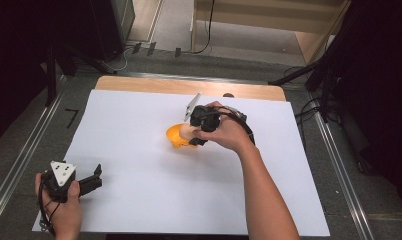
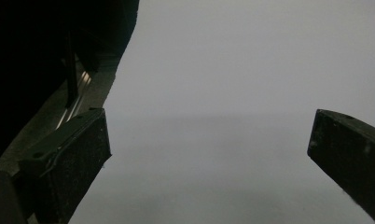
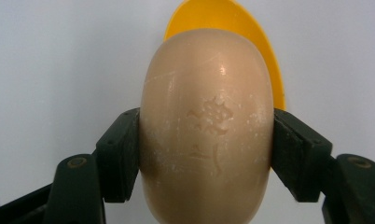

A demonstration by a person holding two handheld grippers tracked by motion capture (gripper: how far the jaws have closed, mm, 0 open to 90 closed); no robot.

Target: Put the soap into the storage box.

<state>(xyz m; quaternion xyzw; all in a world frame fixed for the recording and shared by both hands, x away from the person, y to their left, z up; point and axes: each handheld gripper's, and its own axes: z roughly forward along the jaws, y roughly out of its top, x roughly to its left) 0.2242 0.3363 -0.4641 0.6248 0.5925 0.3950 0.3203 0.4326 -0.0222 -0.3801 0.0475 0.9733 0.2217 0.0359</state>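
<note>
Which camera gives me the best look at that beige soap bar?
The right gripper view: the beige soap bar is close up, pinched between the right tool, its stamped mark legible, the yellow dish behind. The high view gives a small beige sliver beside the hand. The left gripper view faces white paper.

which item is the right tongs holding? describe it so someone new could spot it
Start at the white sheet covering the table; near its middle the right tongs are shut on a smooth beige oval bar, likely soap, with a faint stamped mark. Its pale matte beige sets it apart from the bright orange dish directly behind it.
</note>
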